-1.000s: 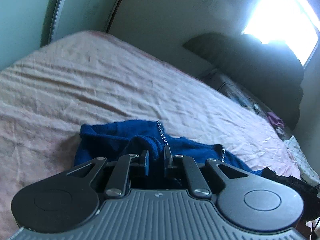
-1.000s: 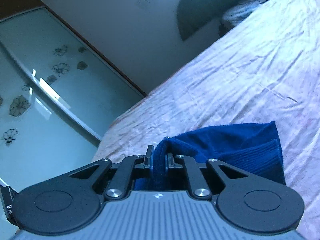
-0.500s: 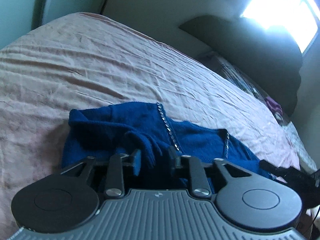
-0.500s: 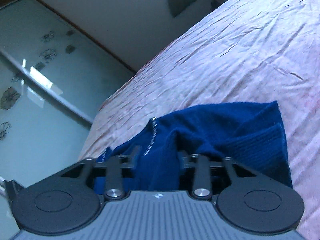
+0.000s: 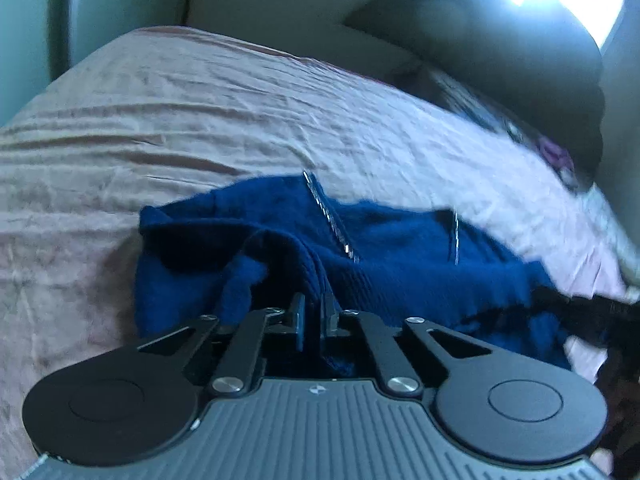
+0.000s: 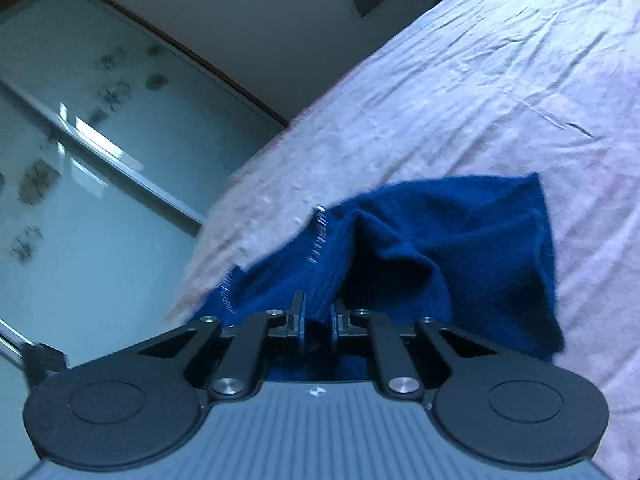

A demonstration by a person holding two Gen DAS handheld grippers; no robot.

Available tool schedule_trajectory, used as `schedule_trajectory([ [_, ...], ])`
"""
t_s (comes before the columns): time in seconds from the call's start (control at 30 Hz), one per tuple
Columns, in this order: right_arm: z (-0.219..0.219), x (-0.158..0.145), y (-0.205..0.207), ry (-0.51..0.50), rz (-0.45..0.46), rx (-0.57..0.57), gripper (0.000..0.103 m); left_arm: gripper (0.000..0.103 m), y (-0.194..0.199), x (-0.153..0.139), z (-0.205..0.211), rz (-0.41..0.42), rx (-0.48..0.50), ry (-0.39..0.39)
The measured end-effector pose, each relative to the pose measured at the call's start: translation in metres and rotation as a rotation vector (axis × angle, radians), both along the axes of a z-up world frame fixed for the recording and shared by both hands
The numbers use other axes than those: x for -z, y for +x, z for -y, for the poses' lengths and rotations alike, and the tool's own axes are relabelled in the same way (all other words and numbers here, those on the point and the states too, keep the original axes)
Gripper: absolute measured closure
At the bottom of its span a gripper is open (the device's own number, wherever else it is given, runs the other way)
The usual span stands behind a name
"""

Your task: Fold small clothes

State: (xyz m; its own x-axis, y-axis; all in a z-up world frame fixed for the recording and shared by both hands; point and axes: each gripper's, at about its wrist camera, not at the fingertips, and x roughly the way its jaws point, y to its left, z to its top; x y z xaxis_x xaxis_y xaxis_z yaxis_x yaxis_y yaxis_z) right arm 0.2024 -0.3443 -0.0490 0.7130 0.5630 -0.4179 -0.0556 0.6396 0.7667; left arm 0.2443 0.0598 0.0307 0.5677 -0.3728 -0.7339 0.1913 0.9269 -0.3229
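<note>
On the bed (image 5: 200, 120), the blue garment (image 5: 400, 264) lies bunched; the left gripper (image 5: 314, 312) and right gripper (image 6: 318, 316) have just closed, fingers clamped on its near edge, likely to lift and fold it.

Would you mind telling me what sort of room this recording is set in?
Most likely a bedroom: a wide bed under a wrinkled pink sheet, a dark rounded headboard, and frosted glass sliding doors with flower prints, probably a wardrobe.
</note>
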Motion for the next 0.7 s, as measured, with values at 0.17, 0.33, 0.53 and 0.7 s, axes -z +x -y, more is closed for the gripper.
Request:
schedule_trajectory([
  [0.17, 0.012, -0.012, 0.02, 0.08, 0.04, 0.052, 0.092, 0.1, 0.019, -0.015, -0.013, 0.031, -0.115, -0.094],
  [0.33, 0.025, -0.009, 0.047, 0.12, 0.041, 0.165, 0.092, 0.099, 0.041, -0.015, -0.013, 0.099, -0.245, -0.156],
  [0.53, 0.021, -0.006, 0.058, -0.064, -0.035, 0.282, 0.086, 0.077, 0.05, -0.003, -0.026, 0.064, -0.319, -0.112],
  [0.7, -0.005, -0.028, 0.036, -0.199, 0.098, 0.175, 0.083, 0.049, 0.025, -0.006, -0.05, 0.063, -0.262, -0.067],
])
